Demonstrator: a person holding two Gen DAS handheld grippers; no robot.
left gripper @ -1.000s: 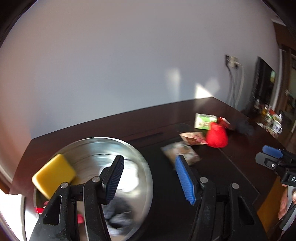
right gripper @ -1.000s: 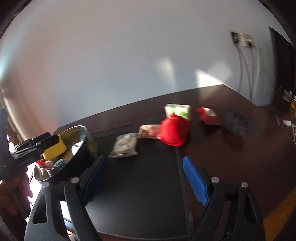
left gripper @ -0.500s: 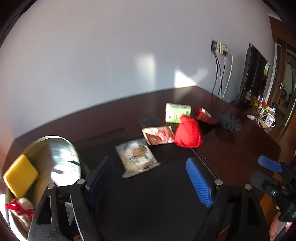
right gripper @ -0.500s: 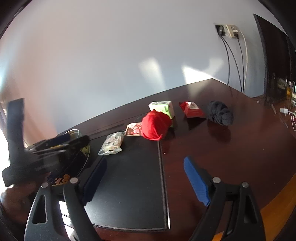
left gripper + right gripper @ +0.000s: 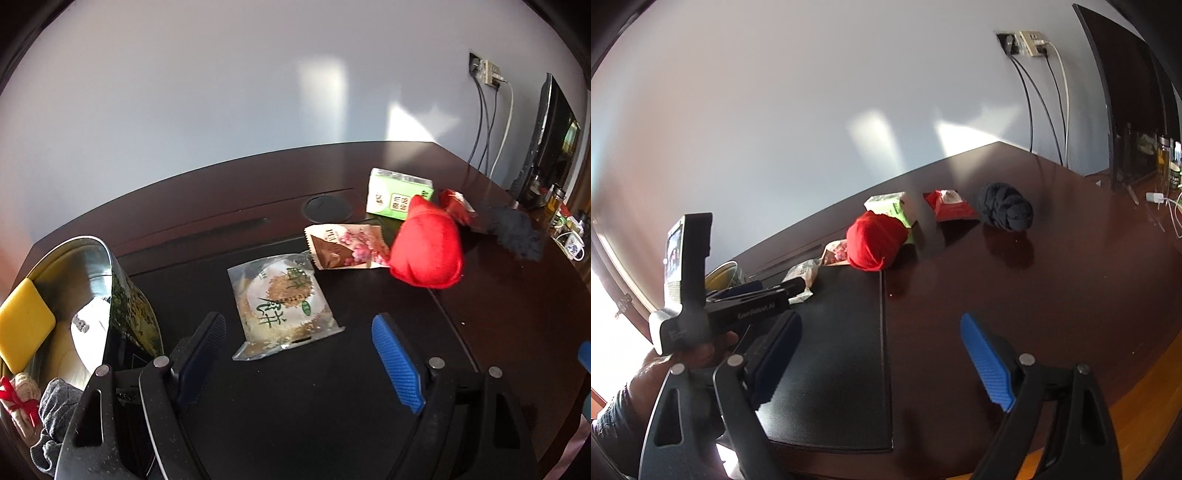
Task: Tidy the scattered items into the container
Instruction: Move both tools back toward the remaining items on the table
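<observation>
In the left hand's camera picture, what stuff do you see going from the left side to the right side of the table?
Yellow sponge in the metal bowl → clear-wrapped round cake → pink and brown snack packet → red cloth ball → dark sock bundle.
</observation>
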